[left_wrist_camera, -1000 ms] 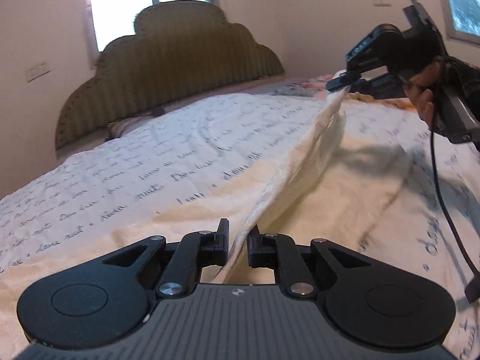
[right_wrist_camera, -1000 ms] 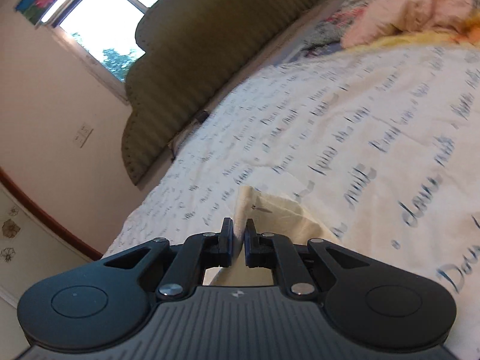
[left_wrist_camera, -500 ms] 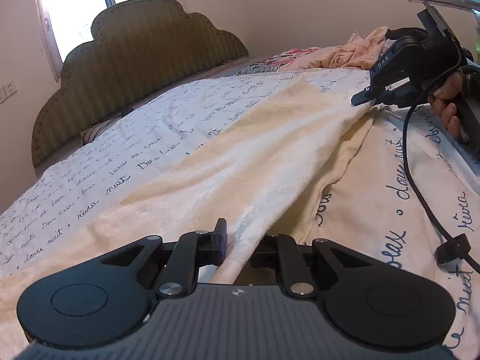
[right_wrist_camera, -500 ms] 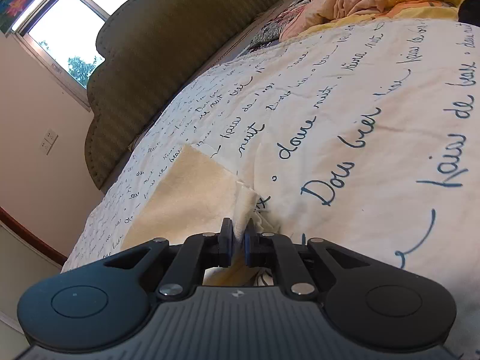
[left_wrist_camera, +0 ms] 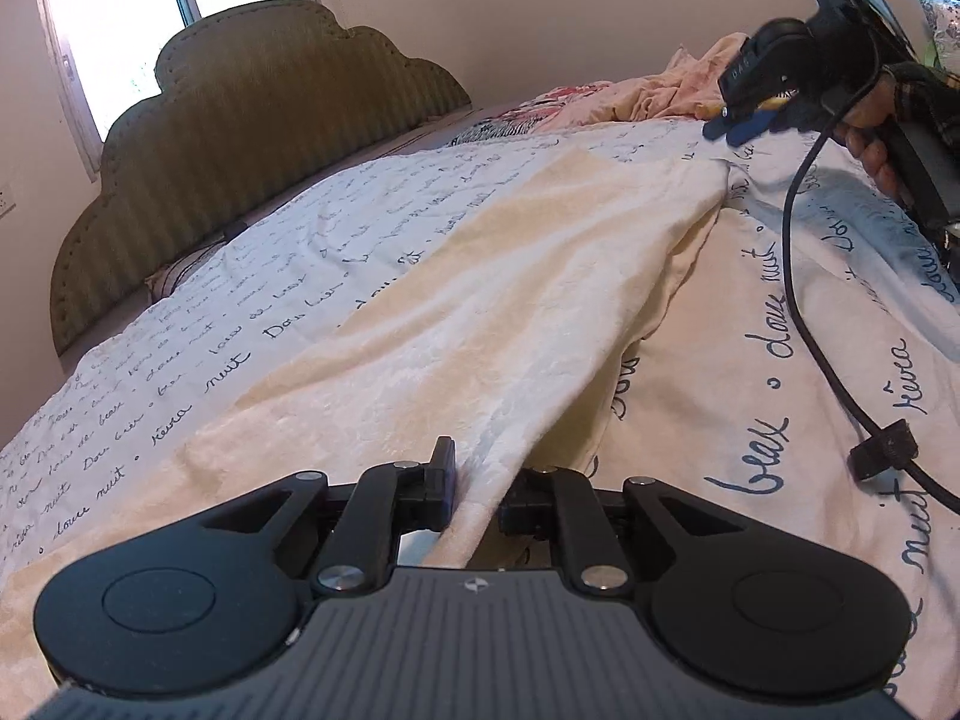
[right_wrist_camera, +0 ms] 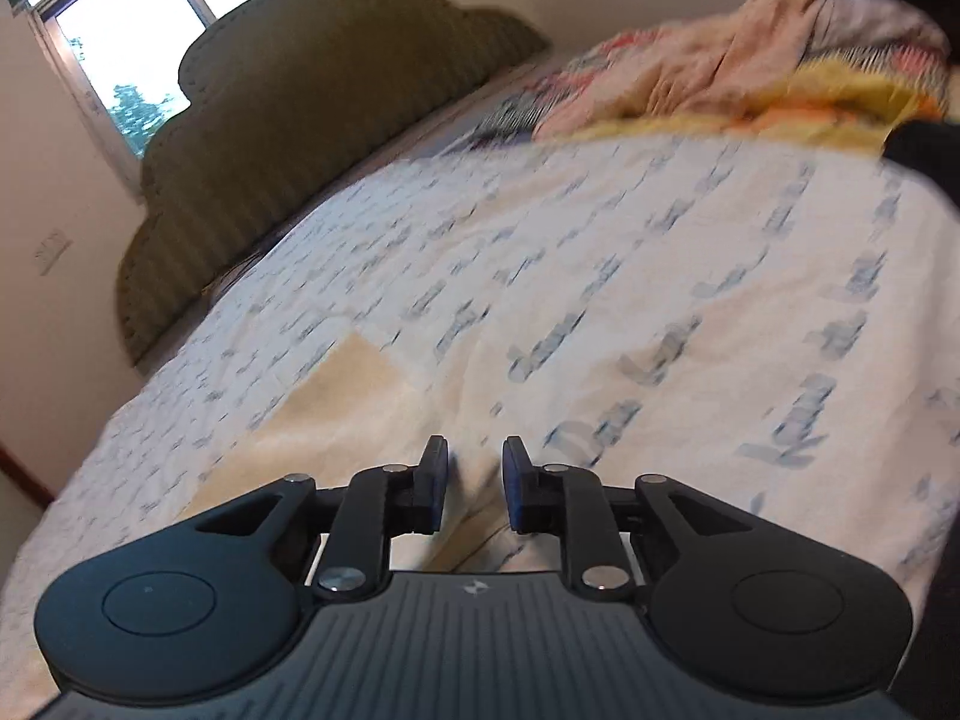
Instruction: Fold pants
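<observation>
Cream pants (left_wrist_camera: 480, 312) lie folded lengthwise across the bed, stretching from my left gripper to the far right. My left gripper (left_wrist_camera: 477, 489) has its jaws parted with the near end of the fabric lying loosely between them. My right gripper (right_wrist_camera: 475, 480) is open, just above the far end of the pants (right_wrist_camera: 336, 414); it also shows in the left wrist view (left_wrist_camera: 738, 123), lifted off the cloth with nothing in it. The right wrist view is blurred by motion.
The bed has a white cover with blue script (left_wrist_camera: 750, 396) and an olive scalloped headboard (left_wrist_camera: 252, 138). A pile of pink, yellow and patterned bedding (right_wrist_camera: 750, 72) lies at the far side. A black cable (left_wrist_camera: 804, 276) trails over the cover.
Both grippers lowered the pants onto the bed and opened. The right gripper let go of the far end and lifted away; the left jaws parted around the near end.
</observation>
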### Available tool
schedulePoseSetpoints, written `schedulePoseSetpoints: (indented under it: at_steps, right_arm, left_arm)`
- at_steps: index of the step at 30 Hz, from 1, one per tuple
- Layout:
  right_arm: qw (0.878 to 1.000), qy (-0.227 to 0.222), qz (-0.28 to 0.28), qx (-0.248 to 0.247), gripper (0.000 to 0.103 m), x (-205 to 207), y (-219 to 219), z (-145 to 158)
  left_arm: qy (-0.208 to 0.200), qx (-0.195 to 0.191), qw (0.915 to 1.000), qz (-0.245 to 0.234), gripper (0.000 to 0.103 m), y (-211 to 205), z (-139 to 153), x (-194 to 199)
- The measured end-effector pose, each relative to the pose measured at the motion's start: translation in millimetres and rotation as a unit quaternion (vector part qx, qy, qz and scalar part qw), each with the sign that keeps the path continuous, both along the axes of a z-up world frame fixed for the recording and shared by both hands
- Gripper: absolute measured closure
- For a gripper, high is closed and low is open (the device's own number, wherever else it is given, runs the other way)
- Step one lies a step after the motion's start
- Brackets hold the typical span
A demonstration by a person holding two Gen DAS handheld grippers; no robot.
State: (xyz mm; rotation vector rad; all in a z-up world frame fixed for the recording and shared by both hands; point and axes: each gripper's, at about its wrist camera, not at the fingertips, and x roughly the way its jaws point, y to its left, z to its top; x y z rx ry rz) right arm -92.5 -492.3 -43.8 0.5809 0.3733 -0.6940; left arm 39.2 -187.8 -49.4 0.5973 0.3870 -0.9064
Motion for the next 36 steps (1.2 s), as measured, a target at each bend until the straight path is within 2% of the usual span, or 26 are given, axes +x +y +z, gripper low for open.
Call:
schedulePoseSetpoints:
  at_steps: [1,3,4,6,8,10,11,12,14,16,17,19,20,23,25,28,31,33,36]
  right_arm:
    - [0.999,-0.001,0.001,-0.042,0.081,4,6,10]
    - [0.996,0.006,0.066,-0.066,0.081,26,15,22]
    - [0.99,0.018,0.122,-0.062,0.073,44,20,24]
    - [0.976,0.027,0.211,-0.046,0.061,76,31,16]
    - [0.965,0.065,0.253,-0.028,0.057,106,36,-2]
    - [0.966,0.122,0.228,-0.026,0.057,129,31,-20]
    - [0.971,0.122,0.204,-0.034,0.058,126,25,-23]
    - [0.978,0.113,0.171,-0.039,0.057,117,20,-21]
    - [0.992,0.08,0.091,-0.046,0.053,89,14,-11]
    - [0.997,0.024,0.077,-0.023,0.05,54,10,-2]
    - [0.996,-0.002,0.087,0.001,0.05,39,9,1]
    - [0.991,-0.043,0.117,0.058,0.05,14,9,2]
    - [0.984,-0.06,0.14,0.093,0.05,6,11,0]
    - [0.954,-0.107,0.185,0.209,0.05,-8,19,-15]
    - [0.946,-0.102,0.176,0.252,0.05,-14,24,-29]
    - [0.943,-0.091,0.156,0.281,0.051,-20,29,-44]
    - [0.943,-0.084,0.148,0.285,0.053,-21,33,-46]
    - [0.942,-0.093,0.157,0.281,0.05,-19,32,-43]
    - [0.942,-0.108,0.141,0.284,0.051,-11,23,-51]
  left_arm:
    - [-0.003,0.002,1.0,-0.001,0.087,-1,-1,-1]
    - [-0.014,0.006,0.9999,-0.007,0.087,-2,-4,-4]
    - [-0.02,0.01,0.9997,-0.009,0.079,-3,-5,-5]
    - [-0.032,0.014,0.9994,-0.008,0.078,-4,-6,-8]
    - [-0.044,0.021,0.9988,-0.008,0.072,-3,-6,-11]
    - [-0.049,0.022,0.9985,-0.013,0.067,1,-3,-16]
    - [-0.043,0.018,0.9988,-0.018,0.065,4,-1,-16]
    - [-0.03,0.008,0.9993,-0.022,0.063,9,4,-14]
    - [0.011,-0.017,0.9996,-0.02,0.046,16,13,-6]
    - [0.05,-0.05,0.9975,-0.001,0.033,21,23,4]
    - [0.069,-0.069,0.9952,0.005,0.032,24,29,9]
    - [0.102,-0.113,0.9882,0.017,0.032,30,39,21]
    - [0.112,-0.133,0.9843,0.031,0.031,33,42,26]
    - [0.127,-0.162,0.9751,0.081,0.031,39,47,42]
    - [0.131,-0.157,0.9739,0.099,0.031,41,43,50]
    - [0.116,-0.116,0.9759,0.144,0.031,39,33,57]
    - [0.115,-0.087,0.9711,0.19,0.031,41,22,69]
    - [0.134,-0.085,0.9667,0.2,0.031,45,16,78]
    - [0.156,-0.091,0.9615,0.207,0.028,49,9,83]
